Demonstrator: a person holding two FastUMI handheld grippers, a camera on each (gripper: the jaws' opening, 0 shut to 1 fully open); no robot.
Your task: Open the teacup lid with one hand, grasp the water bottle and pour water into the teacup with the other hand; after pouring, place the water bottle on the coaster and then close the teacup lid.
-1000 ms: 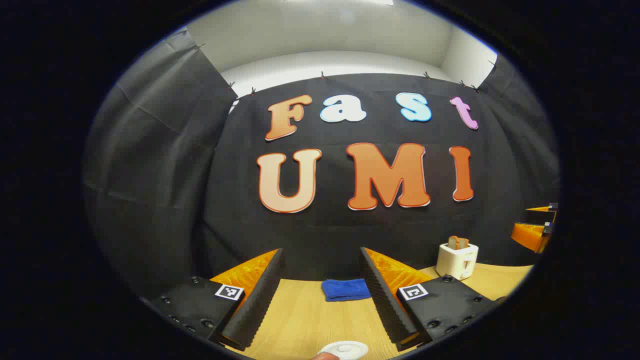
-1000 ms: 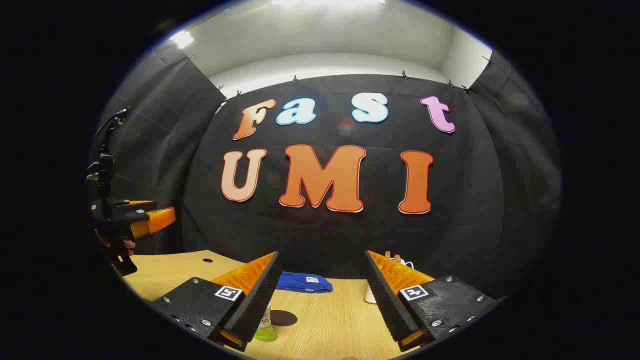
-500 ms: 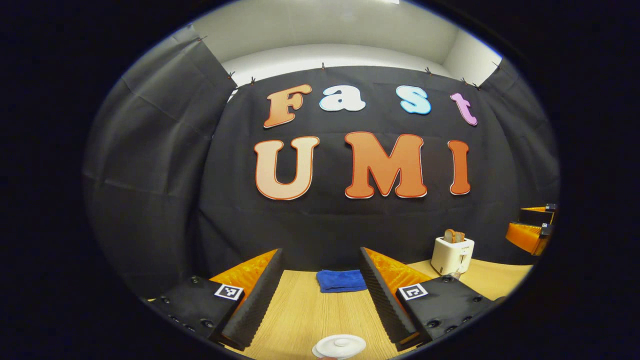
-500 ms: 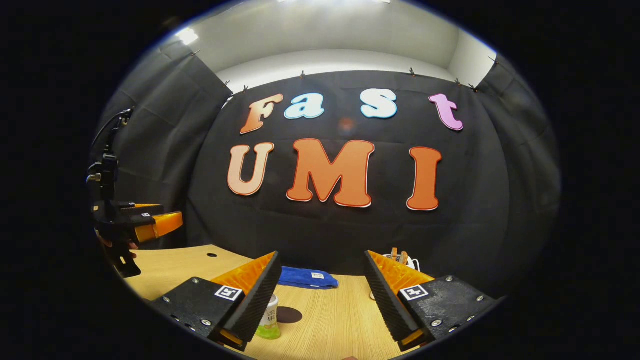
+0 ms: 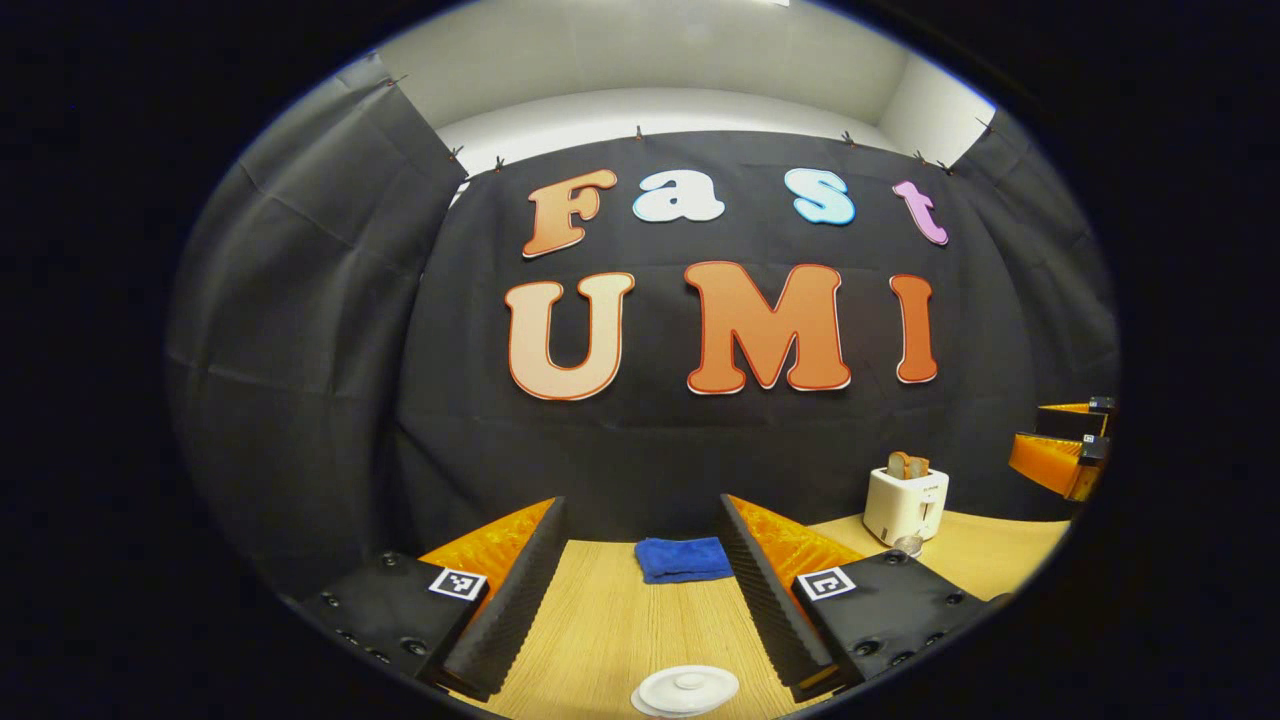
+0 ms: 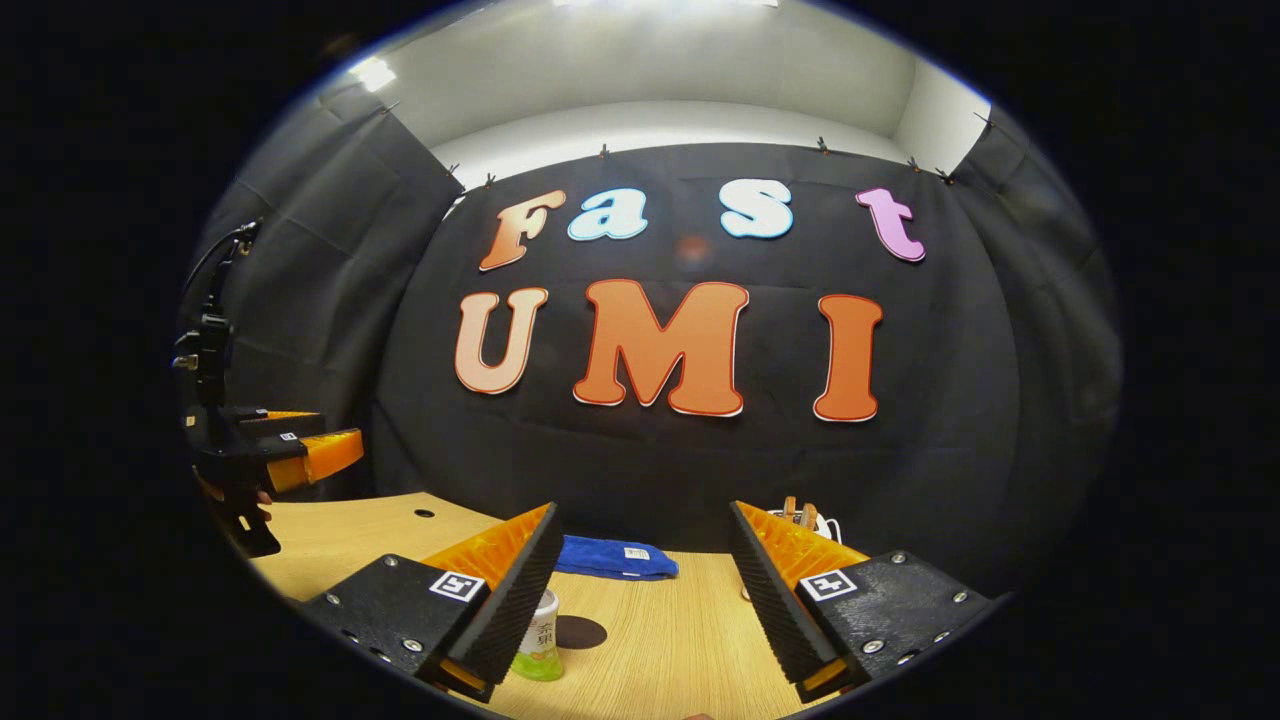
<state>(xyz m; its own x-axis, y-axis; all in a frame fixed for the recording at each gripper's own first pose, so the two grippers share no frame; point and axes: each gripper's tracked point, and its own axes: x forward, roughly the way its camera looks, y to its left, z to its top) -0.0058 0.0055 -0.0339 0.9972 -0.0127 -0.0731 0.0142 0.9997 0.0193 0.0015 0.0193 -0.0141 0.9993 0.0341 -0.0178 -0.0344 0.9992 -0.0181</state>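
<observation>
The left tongs [image 5: 640, 590] are held released above the wooden surface [image 5: 600, 630], nothing between the two fingers; the teacup lid [image 5: 686, 689] is seen just below them at the near edge of the left gripper view, still seated, with the cup under it cut off, so its contents cannot be made out. A folded blue cloth [image 5: 684, 559] is laid by the far edge of the surface, and a white toaster [image 5: 905, 504] with bread slices standing in its slots is set toward the far right corner. The right tongs [image 6: 640, 590] are likewise spread wide and empty. In the right gripper view the water bottle [image 6: 540, 648] is partly hidden behind one finger, standing upright, with green showing at its base; the dark round coaster [image 6: 580, 632] lies just beside it, bare. The toaster is mostly hidden behind the other finger there. The left tongs are also seen at that view's left edge, held by a hand [image 6: 225, 490] that is hard to make out.
</observation>
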